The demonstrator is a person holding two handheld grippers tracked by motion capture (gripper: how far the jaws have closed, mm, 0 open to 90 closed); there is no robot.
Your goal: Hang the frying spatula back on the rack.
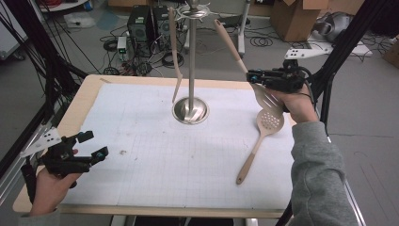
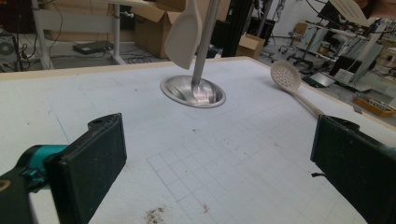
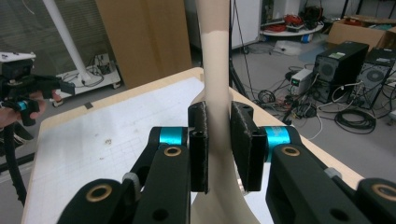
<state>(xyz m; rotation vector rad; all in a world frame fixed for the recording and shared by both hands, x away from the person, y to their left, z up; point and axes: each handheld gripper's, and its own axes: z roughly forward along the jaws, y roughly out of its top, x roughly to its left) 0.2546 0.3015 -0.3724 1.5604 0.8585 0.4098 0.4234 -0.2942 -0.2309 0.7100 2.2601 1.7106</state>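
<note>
A metal stand [image 1: 191, 110] with a round base and tall pole rises at the mat's far middle; a beige spatula [image 1: 175, 56] hangs from its top. My right gripper [image 1: 251, 76] is raised at the right and is shut on the neck of a beige slotted turner [image 1: 231, 43], whose handle slants up toward the stand's top. In the right gripper view, both pads of that gripper [image 3: 218, 135] press on the turner's neck [image 3: 215, 93]. A beige perforated skimmer [image 1: 263, 136] lies flat on the mat below it. My left gripper [image 1: 92, 145] rests open at the near left, its jaws [image 2: 215, 140] wide apart with nothing between them.
A white grid mat [image 1: 155, 165] covers the wooden table. Black frame posts stand at both sides of the table. Computer cases, cables and cardboard boxes [image 1: 294, 16] crowd the floor beyond the far edge.
</note>
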